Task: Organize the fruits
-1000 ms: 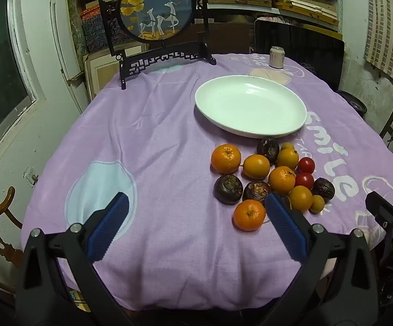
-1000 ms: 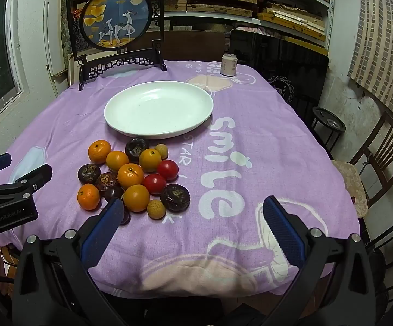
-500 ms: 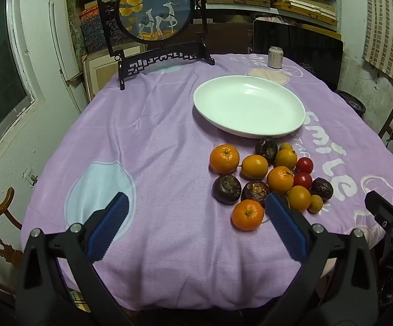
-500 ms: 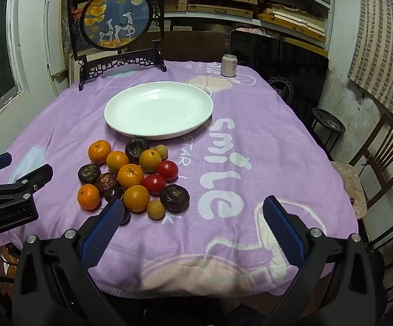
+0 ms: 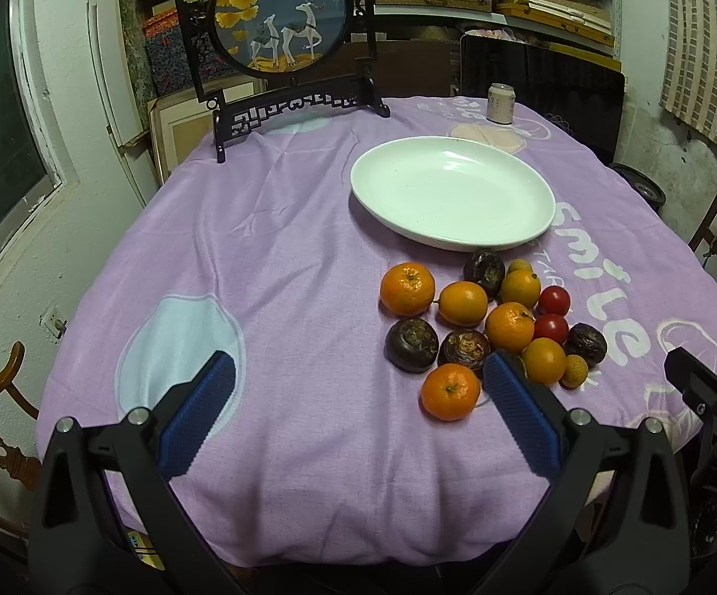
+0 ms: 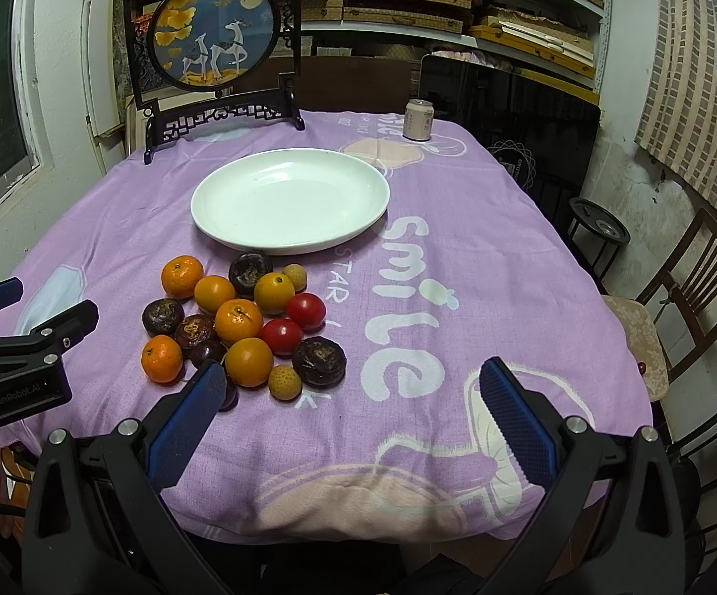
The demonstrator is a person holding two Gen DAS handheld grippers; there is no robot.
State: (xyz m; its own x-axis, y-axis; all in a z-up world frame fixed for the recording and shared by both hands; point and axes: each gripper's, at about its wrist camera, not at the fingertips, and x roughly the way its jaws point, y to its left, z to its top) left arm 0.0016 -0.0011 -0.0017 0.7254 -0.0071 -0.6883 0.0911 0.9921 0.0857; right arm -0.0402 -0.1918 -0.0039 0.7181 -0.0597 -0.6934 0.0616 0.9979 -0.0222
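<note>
Fruits (image 5: pixel 492 327) clustered loose on a purple tablecloth (image 5: pixel 284 267), just in front of a white plate (image 5: pixel 452 193) with nothing on it. In the pile: oranges and tangerines, two red cherry tomatoes (image 5: pixel 552 315), several dark purple-brown fruits, two small yellow ones. Nearest tangerine (image 5: pixel 450 391) at the front edge of the group, apart from the plate.

Left gripper (image 5: pixel 358 416) spread wide, blue pads far apart, nothing between them, touching nothing. Hovering low over the near edge of the table; right-hand pad (image 5: pixel 519 414) just beside the nearest tangerine in its own view, overlapping the front of the pile. Most of the pile ahead and to the right of its gap.

Right gripper (image 6: pixel 353 421) likewise wide open and empty, held over bare cloth at the near edge. Pile ahead and to the left of it; left-hand pad (image 6: pixel 187 424) covering part of a dark fruit at the front of the group.

Further back: a small can (image 6: pixel 418 120) beyond the plate, a round painted screen on a black stand (image 6: pixel 214 34) at the far left of the table, wooden chairs (image 6: pixel 695 287) to the right.
</note>
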